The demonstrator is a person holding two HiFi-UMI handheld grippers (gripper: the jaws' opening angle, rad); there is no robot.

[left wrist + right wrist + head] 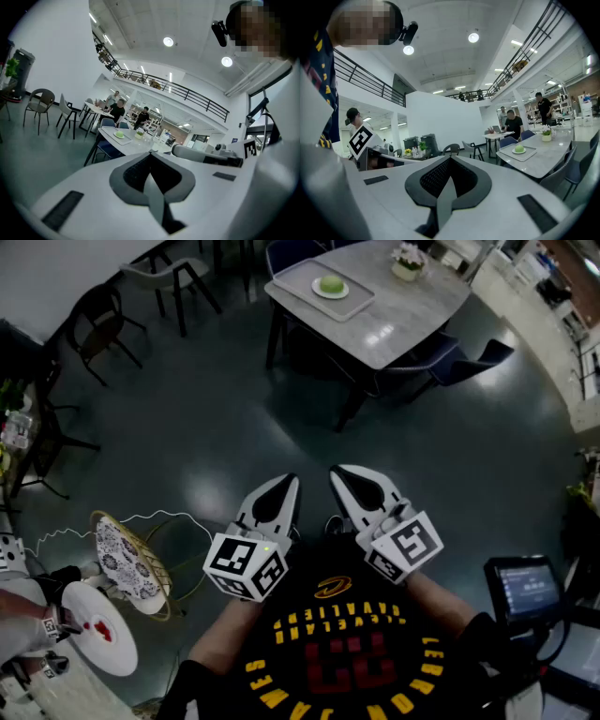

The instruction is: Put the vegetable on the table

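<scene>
Left fingers: the left gripper point(151, 158) had its fingers pressed together, with nothing between them.
Right fingers: the right gripper point(450, 160) was likewise closed on itself and empty.
Gripper position: both were held side by side close to the person's chest. Their tips pointed forward over the dark floor point(216, 427).
Vegetable: a pale green, rounded vegetable point(331, 282) lay on a small white plate point(331, 296). The plate sat on a grey tray point(302, 277), which rested at one end of the desk point(403, 320).
Separation: the desk stood well apart from both grippers, with open floor between.
Other items: a small pot of flowers point(409, 259) stood farther along the desk, and blue chairs were drawn up to it.
Step in hand: judged to be the approach, since neither gripper was near the vegetable.
Next move: it would call for walking up to the desk and opening one gripper's fingers. These would then be brought down around the vegetable from either side. A round body would likely need a centred, gentle hold before being lifted off the plate and set on bare desk.
</scene>
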